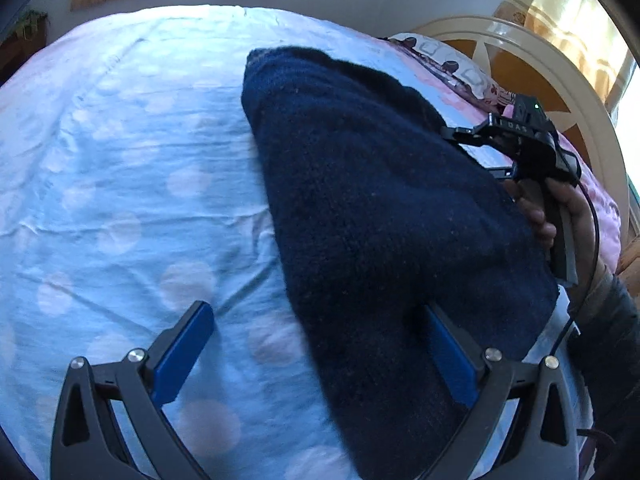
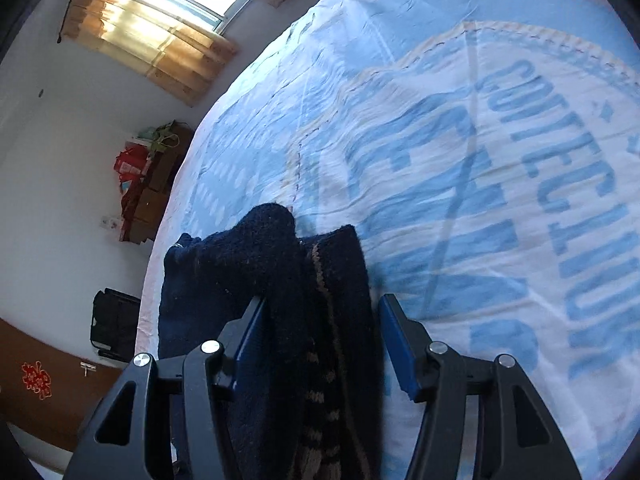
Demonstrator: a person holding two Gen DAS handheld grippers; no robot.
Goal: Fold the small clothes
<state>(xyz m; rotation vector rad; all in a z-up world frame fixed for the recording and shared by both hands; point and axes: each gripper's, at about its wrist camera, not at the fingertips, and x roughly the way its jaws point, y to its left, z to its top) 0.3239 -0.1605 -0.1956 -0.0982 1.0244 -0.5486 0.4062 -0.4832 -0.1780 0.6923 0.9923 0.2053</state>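
Bedsheet (image 1: 120, 168), pale blue with faint pink dots, spread over a bed and carrying a dark navy knitted sweater (image 1: 360, 208). Left wrist view: sweater lies bunched in a long mound running from near the camera toward the far right of the bed, one end draped over the right-side finger of the left gripper (image 1: 320, 360). Left gripper's fingers stand wide apart, the left-side finger (image 1: 182, 354) bare over the sheet, the other partly hidden under the knit; nothing pinched between them. Right gripper (image 1: 480, 150) seen at the sweater's far edge, held in a person's hand (image 1: 552, 212), a dark sleeve (image 1: 608, 320) behind it and a black cable trailing down. Right wrist view: right gripper (image 2: 320, 340) with fingers apart; a fold of the sweater (image 2: 304, 320), showing a tan knitted stripe, hangs in the gap, touching the left-side finger (image 2: 250, 340) while the right-side finger stands clear of it. Sheet here bears large blue lettering (image 2: 560, 184). Curved cream headboard (image 1: 568, 80) and patterned pillow (image 1: 448, 64) past the sweater; curtained window (image 2: 160, 28) on the far wall.
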